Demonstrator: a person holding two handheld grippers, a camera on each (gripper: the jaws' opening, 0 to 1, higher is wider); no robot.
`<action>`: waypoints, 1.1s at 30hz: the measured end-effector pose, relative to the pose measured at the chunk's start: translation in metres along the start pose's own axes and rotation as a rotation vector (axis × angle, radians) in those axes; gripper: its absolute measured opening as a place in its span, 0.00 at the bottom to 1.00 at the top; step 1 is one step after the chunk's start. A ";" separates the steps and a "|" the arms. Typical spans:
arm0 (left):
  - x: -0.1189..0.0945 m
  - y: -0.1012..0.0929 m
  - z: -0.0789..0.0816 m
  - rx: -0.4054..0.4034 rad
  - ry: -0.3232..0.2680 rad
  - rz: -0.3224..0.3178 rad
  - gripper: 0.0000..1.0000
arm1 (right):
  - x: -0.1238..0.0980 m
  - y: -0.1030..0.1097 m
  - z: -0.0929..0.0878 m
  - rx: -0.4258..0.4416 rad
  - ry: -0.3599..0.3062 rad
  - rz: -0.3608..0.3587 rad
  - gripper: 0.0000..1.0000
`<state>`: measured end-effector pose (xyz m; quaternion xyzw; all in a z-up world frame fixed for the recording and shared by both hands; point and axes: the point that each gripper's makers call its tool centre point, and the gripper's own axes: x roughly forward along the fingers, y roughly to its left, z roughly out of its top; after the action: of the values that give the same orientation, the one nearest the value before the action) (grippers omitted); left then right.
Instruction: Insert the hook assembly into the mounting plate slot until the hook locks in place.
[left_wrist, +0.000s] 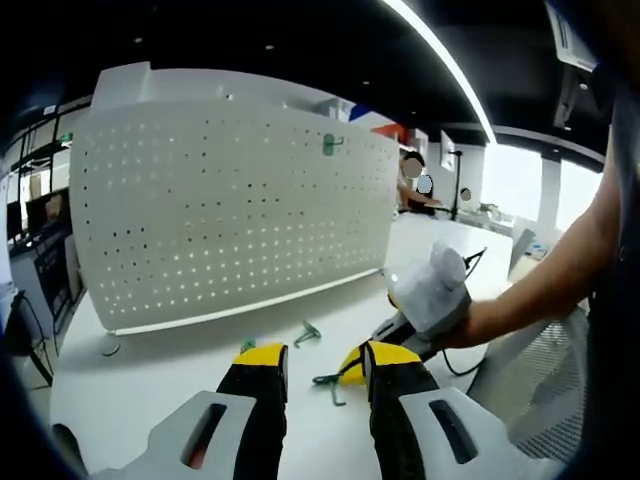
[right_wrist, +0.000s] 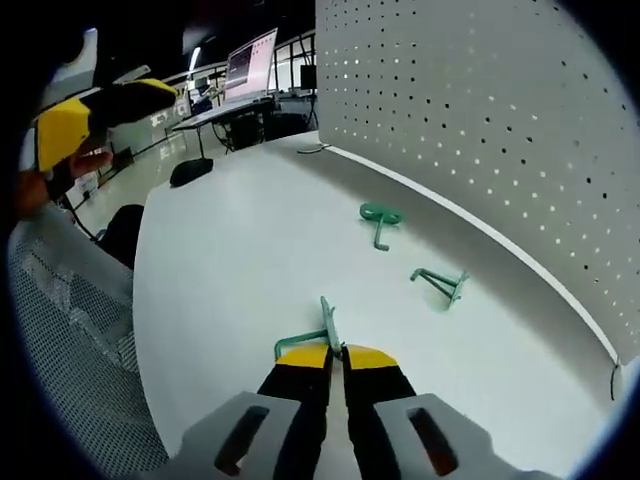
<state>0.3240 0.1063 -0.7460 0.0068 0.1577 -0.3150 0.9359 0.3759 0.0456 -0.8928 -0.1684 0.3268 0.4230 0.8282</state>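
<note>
The white pegboard mounting plate (left_wrist: 230, 210) stands upright on the white table, with one green hook (left_wrist: 332, 143) hung near its top right. My left gripper (left_wrist: 325, 362) is open with nothing between its jaws, well short of the plate. My right gripper (right_wrist: 335, 355) is shut on a green hook assembly (right_wrist: 325, 328) low over the table; in the left gripper view it comes in from the right, with the held hook (left_wrist: 330, 382) at its tip. Two more green hooks (right_wrist: 380, 215) (right_wrist: 440, 283) lie loose on the table near the pegboard (right_wrist: 480, 130) foot.
A gloved hand (left_wrist: 435, 290) and bare forearm hold the right gripper. A mesh chair (right_wrist: 70, 330) sits at the table's near edge. A black object (right_wrist: 190, 170) lies at the far table end, with screens (right_wrist: 250, 60) beyond. A cable (left_wrist: 465, 365) trails on the table.
</note>
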 end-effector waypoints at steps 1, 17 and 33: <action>0.000 0.000 0.000 0.000 0.001 0.000 0.32 | 0.000 0.000 0.001 0.001 -0.004 0.000 0.03; 0.002 -0.006 -0.002 0.014 0.011 -0.023 0.31 | -0.019 -0.001 0.016 -0.012 -0.013 -0.005 0.02; 0.015 -0.029 0.001 0.208 0.054 -0.140 0.33 | -0.064 0.001 0.054 0.102 -0.009 0.050 0.02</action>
<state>0.3184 0.0737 -0.7471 0.1015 0.1496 -0.3937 0.9013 0.3692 0.0383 -0.8102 -0.1159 0.3482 0.4273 0.8262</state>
